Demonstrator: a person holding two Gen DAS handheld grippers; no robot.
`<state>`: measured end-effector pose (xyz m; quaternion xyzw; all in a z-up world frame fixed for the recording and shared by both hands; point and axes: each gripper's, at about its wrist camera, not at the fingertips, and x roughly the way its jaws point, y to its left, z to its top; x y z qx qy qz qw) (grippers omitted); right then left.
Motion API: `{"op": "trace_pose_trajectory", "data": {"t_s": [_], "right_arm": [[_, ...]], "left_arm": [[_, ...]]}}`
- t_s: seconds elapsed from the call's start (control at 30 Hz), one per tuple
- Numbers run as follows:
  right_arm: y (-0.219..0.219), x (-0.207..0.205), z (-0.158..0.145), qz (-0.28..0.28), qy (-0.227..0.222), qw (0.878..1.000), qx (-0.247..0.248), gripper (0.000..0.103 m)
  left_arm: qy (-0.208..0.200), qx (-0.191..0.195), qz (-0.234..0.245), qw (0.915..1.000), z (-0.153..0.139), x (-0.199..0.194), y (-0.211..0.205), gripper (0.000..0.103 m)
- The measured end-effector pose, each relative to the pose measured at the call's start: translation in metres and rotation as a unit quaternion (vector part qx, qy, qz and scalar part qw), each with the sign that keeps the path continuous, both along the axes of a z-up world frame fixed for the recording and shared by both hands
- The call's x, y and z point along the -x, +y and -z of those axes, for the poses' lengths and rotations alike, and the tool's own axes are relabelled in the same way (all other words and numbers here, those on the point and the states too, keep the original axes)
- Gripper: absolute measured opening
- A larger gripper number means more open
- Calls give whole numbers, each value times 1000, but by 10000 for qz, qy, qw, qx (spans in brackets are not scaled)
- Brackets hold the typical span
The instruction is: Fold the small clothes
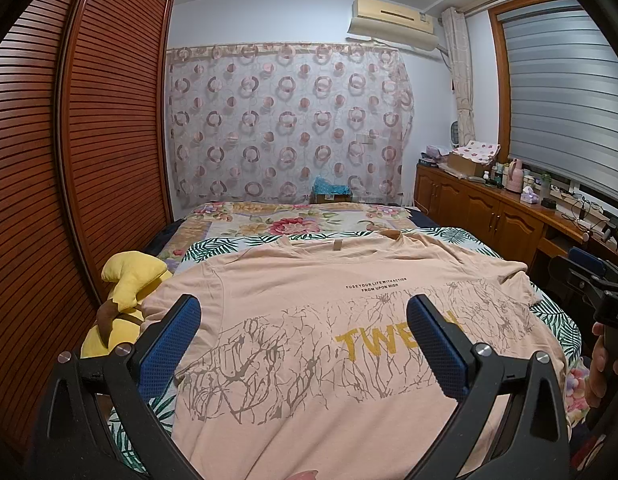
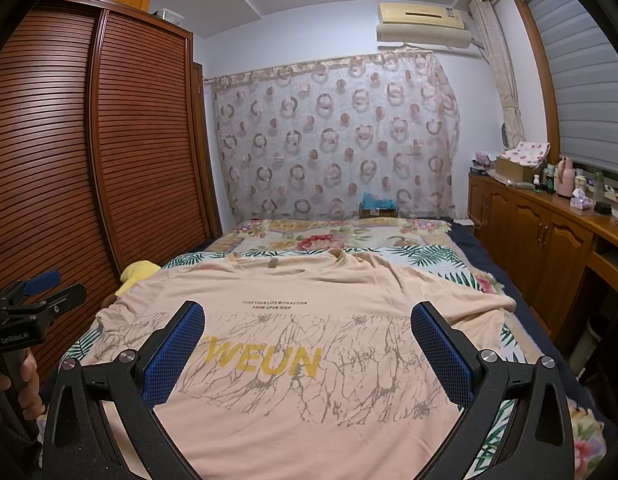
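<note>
A peach T-shirt (image 1: 309, 320) (image 2: 309, 320) with yellow letters and grey crack print lies spread flat, front up, on the bed, collar at the far end. My left gripper (image 1: 303, 312) hovers open above the shirt's lower left part, blue pads wide apart, nothing between them. My right gripper (image 2: 307, 318) is open too, held over the shirt's lower middle. In the left wrist view the right gripper (image 1: 589, 276) shows at the right edge in a hand. The left gripper (image 2: 41, 292) appears at the left edge of the right wrist view.
A floral and leaf-print bedspread (image 1: 293, 224) covers the bed. A yellow plush toy (image 1: 125, 280) lies at the shirt's left. A slatted wooden wardrobe (image 2: 109, 140) stands left; a wooden cabinet (image 2: 549, 232) with bottles runs along the right. A small box (image 2: 379, 208) sits at the far end.
</note>
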<state>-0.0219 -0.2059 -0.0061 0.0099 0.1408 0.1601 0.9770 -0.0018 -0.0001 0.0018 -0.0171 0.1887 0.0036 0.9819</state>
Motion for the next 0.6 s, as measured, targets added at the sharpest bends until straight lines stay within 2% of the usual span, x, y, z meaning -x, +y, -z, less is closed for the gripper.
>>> {"op": "trace_pose_trajectory", "data": {"t_s": [0.6], "right_arm": [[0,0,0,-3,-1,10000,-8,103]], "left_arm": [[-19,-11,15,10000,-8,3,-4,103]]}}
